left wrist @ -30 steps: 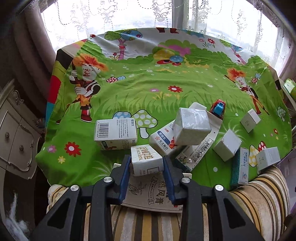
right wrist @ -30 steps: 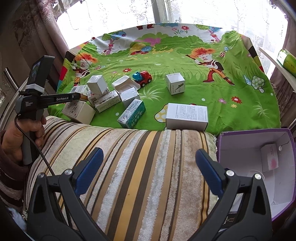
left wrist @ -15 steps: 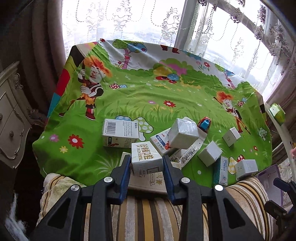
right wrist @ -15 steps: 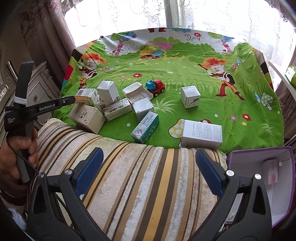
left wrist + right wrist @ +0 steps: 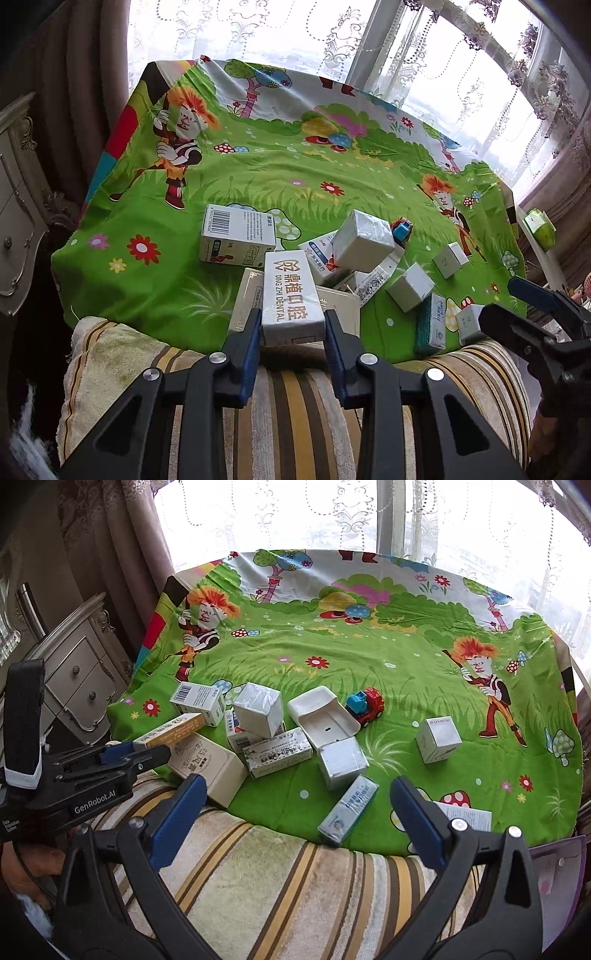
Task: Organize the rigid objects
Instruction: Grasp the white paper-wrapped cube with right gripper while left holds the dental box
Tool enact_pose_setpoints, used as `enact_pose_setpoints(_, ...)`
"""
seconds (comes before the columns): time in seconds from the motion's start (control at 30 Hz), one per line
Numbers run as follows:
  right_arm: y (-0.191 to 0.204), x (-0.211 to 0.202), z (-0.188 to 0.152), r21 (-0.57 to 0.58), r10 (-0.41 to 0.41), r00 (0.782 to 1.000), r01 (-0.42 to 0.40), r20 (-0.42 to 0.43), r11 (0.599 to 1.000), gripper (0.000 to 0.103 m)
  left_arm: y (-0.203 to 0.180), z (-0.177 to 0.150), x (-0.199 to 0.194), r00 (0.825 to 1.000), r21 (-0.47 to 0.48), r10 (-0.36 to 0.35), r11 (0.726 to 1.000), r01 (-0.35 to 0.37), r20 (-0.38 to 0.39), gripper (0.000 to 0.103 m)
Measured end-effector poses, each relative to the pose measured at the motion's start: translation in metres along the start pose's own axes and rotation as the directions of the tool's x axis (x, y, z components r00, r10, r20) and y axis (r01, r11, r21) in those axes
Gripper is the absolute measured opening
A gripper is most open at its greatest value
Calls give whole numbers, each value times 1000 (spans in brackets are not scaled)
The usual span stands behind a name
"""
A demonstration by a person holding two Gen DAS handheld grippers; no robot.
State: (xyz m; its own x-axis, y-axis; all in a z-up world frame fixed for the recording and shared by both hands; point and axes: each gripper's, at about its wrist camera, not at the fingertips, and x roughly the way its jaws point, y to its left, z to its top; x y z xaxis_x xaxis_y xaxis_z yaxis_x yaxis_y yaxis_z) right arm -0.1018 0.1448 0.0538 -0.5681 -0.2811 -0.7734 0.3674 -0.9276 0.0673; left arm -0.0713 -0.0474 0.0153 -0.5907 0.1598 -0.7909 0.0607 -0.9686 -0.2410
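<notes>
The left gripper (image 5: 291, 328) has its two blue pads pressed on the sides of a long white box (image 5: 291, 295) with "DING ZHI DENTAL" printed on top, so the jaws are clamped on that box. From the right wrist view the same box (image 5: 170, 731) sticks out past the tool, up off the cloth and tilted, above a big cream box (image 5: 207, 766) that lies at the near edge of the cloth. The right gripper (image 5: 295, 821) has its jaws wide apart — nothing is between them — and it hangs over a striped towel (image 5: 295, 886). All the boxes sit on a bright green cartoon cloth (image 5: 369, 646) with flowers and mushrooms on it. In the middle there is a messy heap: a barcode box (image 5: 197, 701), a white cube box (image 5: 258, 712) leaning on other boxes, and an open white tray (image 5: 321, 716). A small red and blue toy truck (image 5: 365, 707) stands just beside the tray. A teal box (image 5: 349, 808) lies near the towel, and a little white cube (image 5: 439, 738) stands well apart from the heap (off to the right). A purple bin (image 5: 561, 867) peeks in at the right edge.
</notes>
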Motion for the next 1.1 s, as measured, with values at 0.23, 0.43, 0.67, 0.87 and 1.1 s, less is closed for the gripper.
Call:
enact_pose_setpoints(0.23,16,42,20,48,-14,999,16,-39,999,97,14,-9,10,999,-56,-43,998,42,-19,33)
enact_pose_setpoints(0.43,24,75,32,99,-43,996,50,-77,994,92,15,-12,8,998,-56,-57,997,57,5,33)
enact_pose_setpoints(0.67,32,98,42,115,-91,992,101,-91,988,77,19,-12,9,997,-76,-82,994,82,8,33)
enact_pose_setpoints(0.87,30,103,40,120,-70,992,82,-101,989,44,20,-12,9,996,-85,-91,992,92,13,33)
enact_pose_setpoints(1.1,27,79,36,99,-81,996,85,-40,991,44,16,-11,1,994,-71,-101,992,104,43,33)
